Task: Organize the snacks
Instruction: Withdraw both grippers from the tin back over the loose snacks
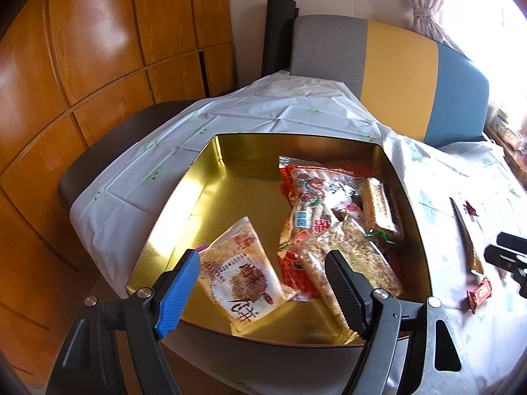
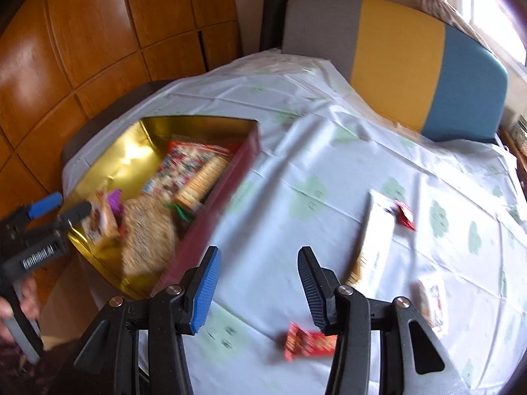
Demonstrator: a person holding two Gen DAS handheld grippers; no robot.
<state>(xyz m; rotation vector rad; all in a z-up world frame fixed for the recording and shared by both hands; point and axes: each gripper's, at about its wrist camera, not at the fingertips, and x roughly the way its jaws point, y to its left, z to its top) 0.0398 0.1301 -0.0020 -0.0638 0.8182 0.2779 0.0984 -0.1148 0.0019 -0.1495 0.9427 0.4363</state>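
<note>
A: We log the setting as a home, likely a dining corner.

B: Basis?

A: Table under a white tablecloth [image 2: 329,151] with green prints, a cushioned bench back [image 2: 395,62] in grey, yellow and blue at its far edge, glossy wooden cabinet doors [image 1: 82,65], and a tied curtain [image 1: 425,6] by a bright window.

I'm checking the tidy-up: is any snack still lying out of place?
Yes. A small red snack bar, a long pale packet and a small red wrapper lie loose on the tablecloth, outside the gold tin.
</note>
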